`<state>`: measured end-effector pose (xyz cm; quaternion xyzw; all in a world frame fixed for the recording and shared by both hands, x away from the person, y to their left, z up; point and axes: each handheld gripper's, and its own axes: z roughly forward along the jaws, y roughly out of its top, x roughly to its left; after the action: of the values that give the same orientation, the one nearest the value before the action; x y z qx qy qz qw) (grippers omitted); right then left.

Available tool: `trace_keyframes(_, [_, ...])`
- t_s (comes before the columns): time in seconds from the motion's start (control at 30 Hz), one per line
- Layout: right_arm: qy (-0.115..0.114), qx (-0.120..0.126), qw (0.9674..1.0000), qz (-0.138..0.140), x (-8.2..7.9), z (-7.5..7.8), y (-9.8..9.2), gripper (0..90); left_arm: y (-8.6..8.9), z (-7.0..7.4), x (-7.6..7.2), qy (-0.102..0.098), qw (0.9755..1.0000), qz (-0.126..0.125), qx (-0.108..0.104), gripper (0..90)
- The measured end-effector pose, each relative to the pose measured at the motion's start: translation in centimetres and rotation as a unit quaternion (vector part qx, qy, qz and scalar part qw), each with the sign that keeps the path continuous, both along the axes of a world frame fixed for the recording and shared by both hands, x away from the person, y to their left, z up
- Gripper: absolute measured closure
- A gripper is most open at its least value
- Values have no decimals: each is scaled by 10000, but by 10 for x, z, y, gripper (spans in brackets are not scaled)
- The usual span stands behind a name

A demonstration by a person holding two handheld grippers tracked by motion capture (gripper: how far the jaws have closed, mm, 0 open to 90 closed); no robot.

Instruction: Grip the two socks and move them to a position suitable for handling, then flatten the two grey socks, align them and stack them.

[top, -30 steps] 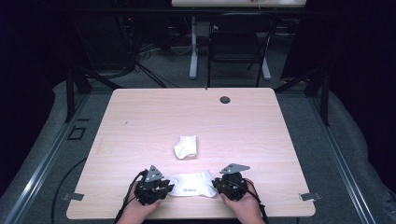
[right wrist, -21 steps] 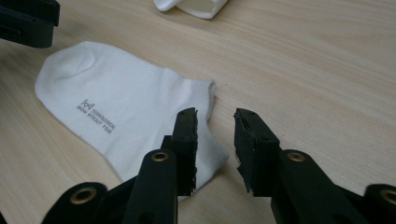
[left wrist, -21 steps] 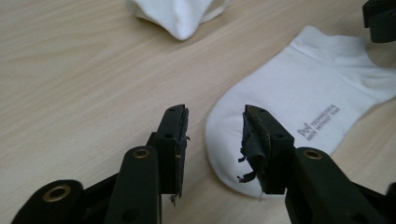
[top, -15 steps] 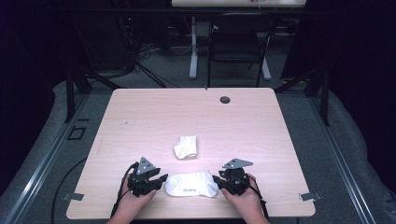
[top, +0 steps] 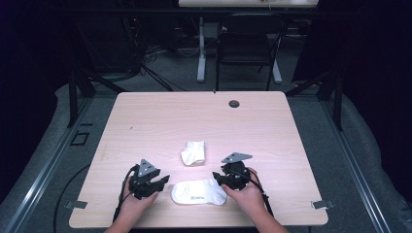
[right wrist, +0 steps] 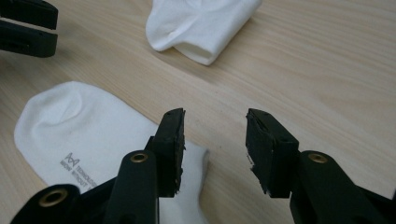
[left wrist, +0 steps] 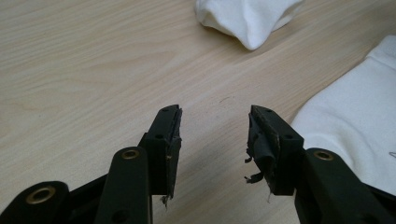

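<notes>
A flat white sock point(top: 198, 192) point(right wrist: 79, 135) point(left wrist: 359, 126) with small grey print lies near the table's front edge, between my two grippers. A second white sock point(top: 194, 152) point(right wrist: 201, 23) point(left wrist: 245, 18), folded over, lies a little farther back. My left gripper point(top: 163, 180) point(left wrist: 214, 122) stands open just left of the flat sock's toe, holding nothing. My right gripper point(top: 217, 177) point(right wrist: 213, 127) is open at the flat sock's cuff end, its left jaw over the cuff edge, nothing gripped.
The light wooden table point(top: 160, 121) has a round cable hole point(top: 234, 104) at the back right. Behind the table stand a chair point(top: 245, 46) and desk legs on a dark floor. The left gripper's jaws point(right wrist: 28, 25) appear at the top left of the right gripper view.
The left gripper has let go of the flat sock's toe end and drawn back to the left. The sock now lies stretched flat. The right gripper stays at the cuff.
</notes>
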<state>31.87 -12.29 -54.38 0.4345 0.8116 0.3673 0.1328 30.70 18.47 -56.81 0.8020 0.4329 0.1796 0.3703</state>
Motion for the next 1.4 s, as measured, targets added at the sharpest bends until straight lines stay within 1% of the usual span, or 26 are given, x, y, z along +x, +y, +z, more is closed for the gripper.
trace_keyframes(0.03, [7, -75, 10000, 49, 4, 2, 3, 576, 0, 0, 1, -8, 10000, 19, -26, 536])
trace_keyframes(0.1, [12, -82, 10000, 52, 6, 2, 5, 575, 0, 0, 1, 7, 10000, 12, -25, 536])
trace_keyframes(0.13, [-22, -100, 9999, 43, 7, 2, 7, 575, 0, 0, 1, -1, 10000, 1, -28, 536])
trace_keyframes(0.17, [-85, -236, 9996, 114, 11, 3, 12, 574, 0, 0, 1, 2, 10000, -11, -38, 536])
trace_keyframes(0.2, [-85, -236, 9996, 114, 11, 3, 12, 574, 0, 0, 1, 2, 10000, -11, -38, 536])
trace_keyframes(0.23, [-145, -298, 9992, 226, 14, 3, 16, 571, 0, 0, 1, -9, 10000, -17, -22, 536])
trace_keyframes(0.3, [-144, -317, 9991, 248, 16, 2, 18, 571, 0, 0, 1, -11, 10000, -25, -24, 536])
trace_keyframes(0.37, [-211, -448, 9984, 280, 19, 3, 25, 574, 0, 0, 1, -19, 10000, -38, -14, 536])
trace_keyframes(0.4, [-261, -541, 9977, 318, 21, 3, 31, 575, -1, 0, 1, -20, 10000, -44, -9, 536])
trace_keyframes(0.47, [-267, -540, 9976, 346, 23, 3, 33, 575, -1, 0, 0, -29, 10000, -32, -14, 536])
trace_keyframes(0.5, [-263, -569, 9975, 333, 26, 4, 40, 575, -1, 0, 0, -28, 10000, -42, -11, 536])
trace_keyframes(0.53, [-263, -569, 9975, 333, 26, 4, 40, 575, -1, 1, 0, -32, 10000, -45, -11, 536])
trace_keyframes(0.57, [-226, -494, 9981, 286, 29, 6, 46, 580, -1, 1, 0, -28, 10000, -50, -12, 536])
trace_keyframes(0.6, [-226, -494, 9981, 286, 29, 6, 46, 580, -1, 1, 0, -28, 10000, -50, -12, 536])
trace_keyframes(0.63, [-194, -414, 9986, 253, 33, 8, 51, 598, 0, 1, 0, -31, 10000, -46, -5, 536])
trace_keyframes(0.7, [-195, -436, 9985, 265, 34, 9, 53, 605, 0, 1, 0, -28, 10000, -47, -8, 536])
trace_keyframes(0.73, [-166, -499, 9983, 265, 37, 11, 55, 615, 0, 1, 0, -25, 10000, -28, -26, 536])
trace_keyframes(0.77, [-133, -480, 9984, 253, 41, 12, 60, 618, 0, 1, 0, -34, 10000, -23, -33, 535])
trace_keyframes(0.87, [-109, -481, 9985, 252, 45, 12, 64, 625, 1, 2, 1, -44, 10000, -11, -30, 535])
trace_keyframes(0.93, [-59, -538, 9982, 245, 50, 14, 70, 628, 3, 2, 2, -46, 10000, 11, -25, 535])
trace_keyframes(1.0, [-73, -521, 9984, 228, 52, 14, 72, 629, 3, 2, 3, -52, 10000, 18, -34, 535])
trace_keyframes(1.03, [-23, -475, 9987, 197, 54, 14, 74, 631, 3, 2, 3, -37, 10000, 28, -29, 535])
trace_keyframes(1.13, [1, -486, 9986, 205, 57, 14, 77, 632, 4, 2, 3, -57, 10000, 55, -61, 535])
trace_keyframes(1.2, [-5, -419, 9990, 167, 60, 13, 80, 631, 5, 3, 3, -54, 10000, 45, -27, 535])
trace_keyframes(1.23, [28, -384, 9991, 153, 63, 13, 82, 632, 5, 3, 3, -53, 10000, 45, -37, 535])
trace_keyframes(1.4, [33, -374, 9992, 133, 66, 10, 90, 631, 6, 2, 4, -49, 10000, 58, -42, 535])
